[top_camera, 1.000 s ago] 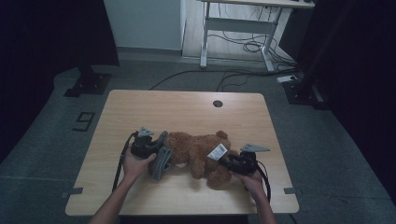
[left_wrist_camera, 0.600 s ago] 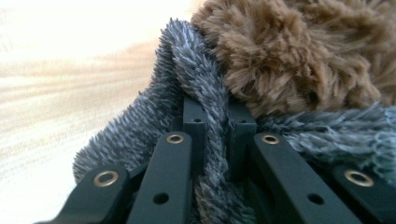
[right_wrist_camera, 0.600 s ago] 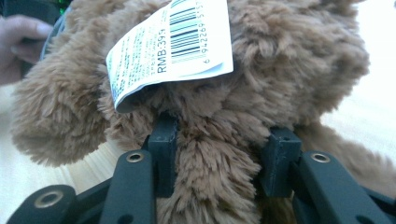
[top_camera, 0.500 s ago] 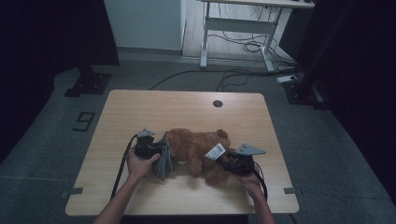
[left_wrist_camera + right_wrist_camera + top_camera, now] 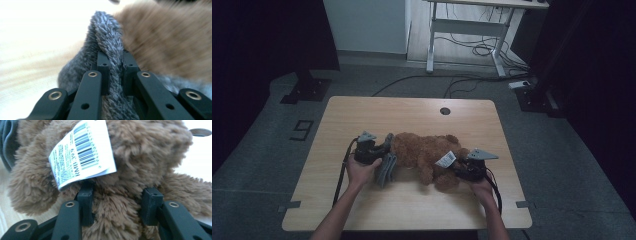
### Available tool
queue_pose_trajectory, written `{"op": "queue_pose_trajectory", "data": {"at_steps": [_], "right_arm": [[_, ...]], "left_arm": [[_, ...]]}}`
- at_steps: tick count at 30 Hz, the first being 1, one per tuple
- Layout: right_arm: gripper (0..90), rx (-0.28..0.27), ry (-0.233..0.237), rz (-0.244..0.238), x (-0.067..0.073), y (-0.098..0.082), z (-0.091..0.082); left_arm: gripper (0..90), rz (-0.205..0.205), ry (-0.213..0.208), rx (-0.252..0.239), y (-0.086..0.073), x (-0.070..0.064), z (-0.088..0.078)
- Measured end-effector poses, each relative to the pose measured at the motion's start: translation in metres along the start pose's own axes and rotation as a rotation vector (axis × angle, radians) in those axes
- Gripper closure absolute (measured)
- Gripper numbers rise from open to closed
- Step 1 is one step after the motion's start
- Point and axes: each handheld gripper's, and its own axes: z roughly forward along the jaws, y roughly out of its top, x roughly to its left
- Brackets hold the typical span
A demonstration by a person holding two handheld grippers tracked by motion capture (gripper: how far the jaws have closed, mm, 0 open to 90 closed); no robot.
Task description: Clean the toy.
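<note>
Nearest you, a strip of bare bench [image 5: 407, 210] runs between your forearms and the near edge, so you have some free room on your side. Your left gripper [image 5: 371, 150] sits left of centre, its fingers [image 5: 103, 65] pressed tight on a fold of the grey fuzzy cloth [image 5: 386, 167], which lies bunched at the toy's left end. Your right gripper [image 5: 468, 169] is at the toy's right end, fairly close to the bench's right edge; its fingers [image 5: 85, 195] have just been opening a little and stand apart, sunk into the brown fur with plush between them, just below the white barcode tag [image 5: 445, 159].

The brown plush toy [image 5: 424, 152] lies flat in the near half of the bench, its long axis running left to right, between your two grippers.

Beyond it the far half of the bench is open wood up to the round cable hole [image 5: 444, 111] near the far edge.
</note>
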Motion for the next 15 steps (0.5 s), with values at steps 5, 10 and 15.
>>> {"op": "queue_pose_trajectory", "data": {"at_steps": [5, 10, 15], "right_arm": [[53.4, -0.008, 0.024, 0.022, 0.002, -0.003, -0.001], [54.1, -0.009, 0.03, 0.03, 0.004, -0.006, -0.004], [54.2, -0.008, 0.036, 0.039, 0.004, -0.008, -0.005]], "left_arm": [[79.7, 0.054, -0.02, -0.066, 0.033, -0.016, -0.019], [79.5, 0.11, -0.043, -0.051, 0.061, -0.042, -0.005], [79.4, 0.119, -0.083, 0.023, 0.067, -0.06, 0.034]]}}
